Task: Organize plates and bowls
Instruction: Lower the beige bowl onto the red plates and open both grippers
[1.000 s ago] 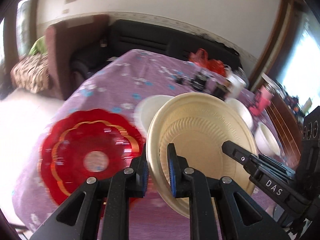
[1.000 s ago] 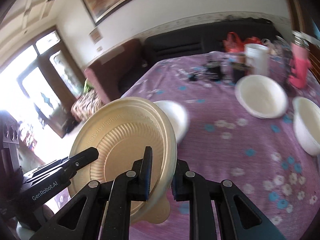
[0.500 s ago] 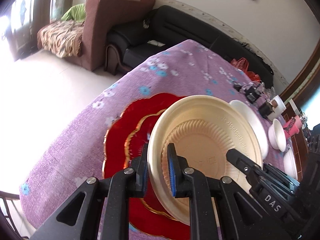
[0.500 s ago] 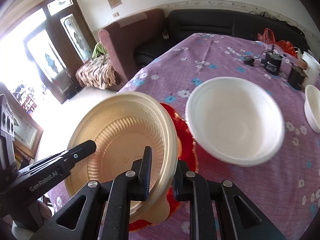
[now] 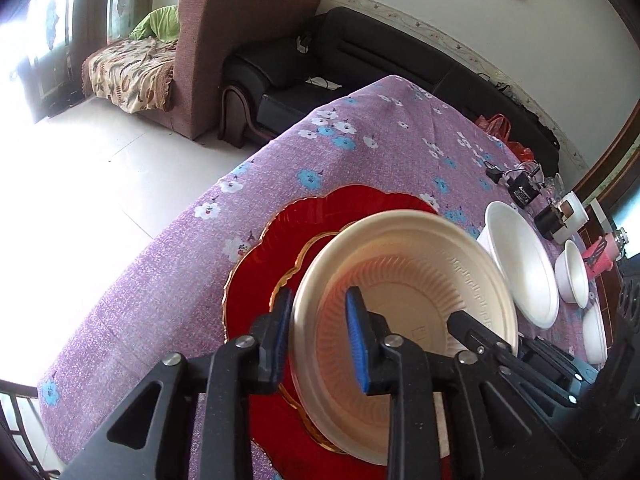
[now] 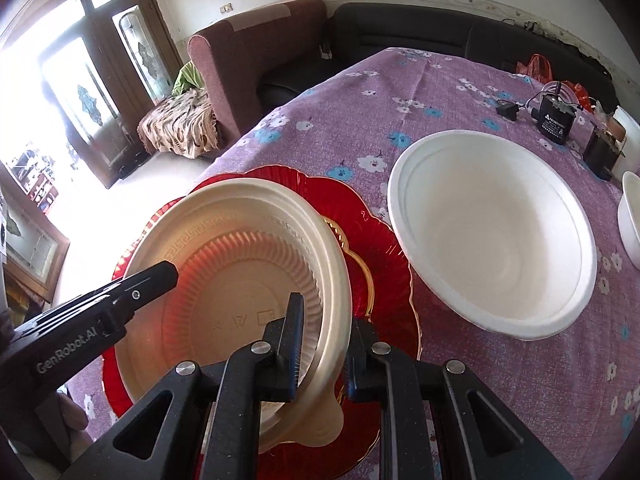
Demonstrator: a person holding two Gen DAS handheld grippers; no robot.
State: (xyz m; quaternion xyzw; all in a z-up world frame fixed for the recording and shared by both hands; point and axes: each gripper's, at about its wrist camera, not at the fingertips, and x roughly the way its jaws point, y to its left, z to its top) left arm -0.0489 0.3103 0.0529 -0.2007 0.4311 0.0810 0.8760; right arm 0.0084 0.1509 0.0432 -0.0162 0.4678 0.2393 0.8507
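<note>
Over red scalloped plate [image 5: 260,264] I'm setting cream plate [image 5: 404,280]; left gripper [image 5: 318,334] jaws opening off rim, right gripper [image 6: 320,344] clamping opposite rim. Next, I judge: right releasing, both retreating clear.

The cream ribbed disposable plate [image 6: 240,280] sits over the red scalloped glass plate [image 6: 384,276] at lower left of the frame; the large white foam bowl [image 6: 492,232] stands right of it on the desk [image 6: 340,120].
</note>
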